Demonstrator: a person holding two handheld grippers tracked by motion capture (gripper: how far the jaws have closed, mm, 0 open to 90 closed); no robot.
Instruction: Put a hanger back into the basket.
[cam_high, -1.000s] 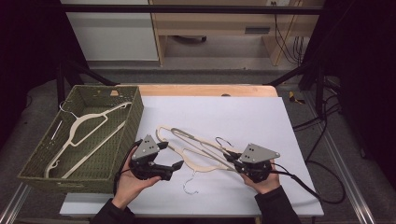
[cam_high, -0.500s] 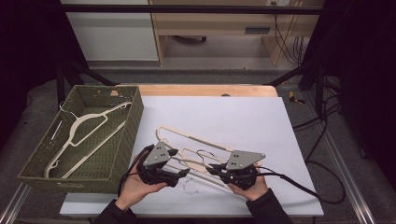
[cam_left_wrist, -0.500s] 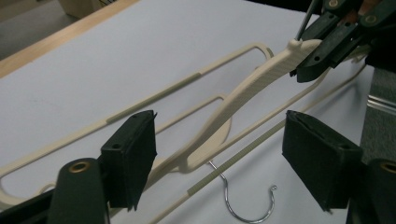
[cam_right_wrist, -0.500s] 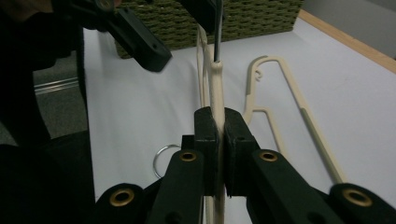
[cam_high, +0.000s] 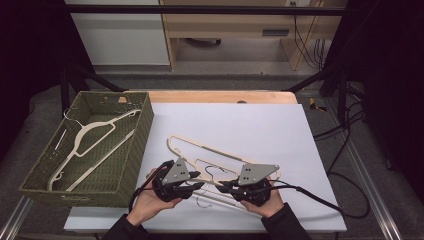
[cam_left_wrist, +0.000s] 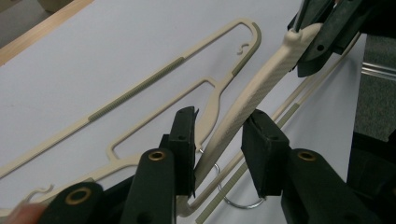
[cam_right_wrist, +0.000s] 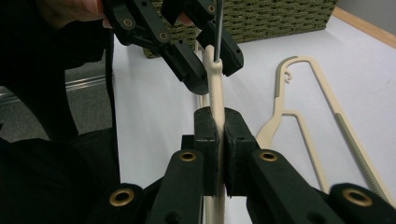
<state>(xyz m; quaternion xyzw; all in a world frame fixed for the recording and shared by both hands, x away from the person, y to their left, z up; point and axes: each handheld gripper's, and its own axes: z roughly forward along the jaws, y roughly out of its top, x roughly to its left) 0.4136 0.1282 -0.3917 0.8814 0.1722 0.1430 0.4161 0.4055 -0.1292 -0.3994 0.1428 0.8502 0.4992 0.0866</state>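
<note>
Right gripper (cam_high: 226, 186) is clamped tight on the arm of a cream hanger (cam_right_wrist: 215, 88), pads squeezing it from both sides near the front edge of the table. Left gripper (cam_high: 196, 180), just beside it, has just been closing its jaws; the same hanger's arm sits between them, against one pad with a gap at the other, so it's not gripped there yet. A second hanger (cam_high: 200, 146) lies flat on the white tabletop (cam_high: 260, 125) just behind them. Off to the left, the green woven basket (cam_high: 142, 127) holds another cream hanger (cam_high: 92, 140). Behind and to the right the white sheet is wide open, out to the wooden strip (cam_high: 220, 96) at the back.
</note>
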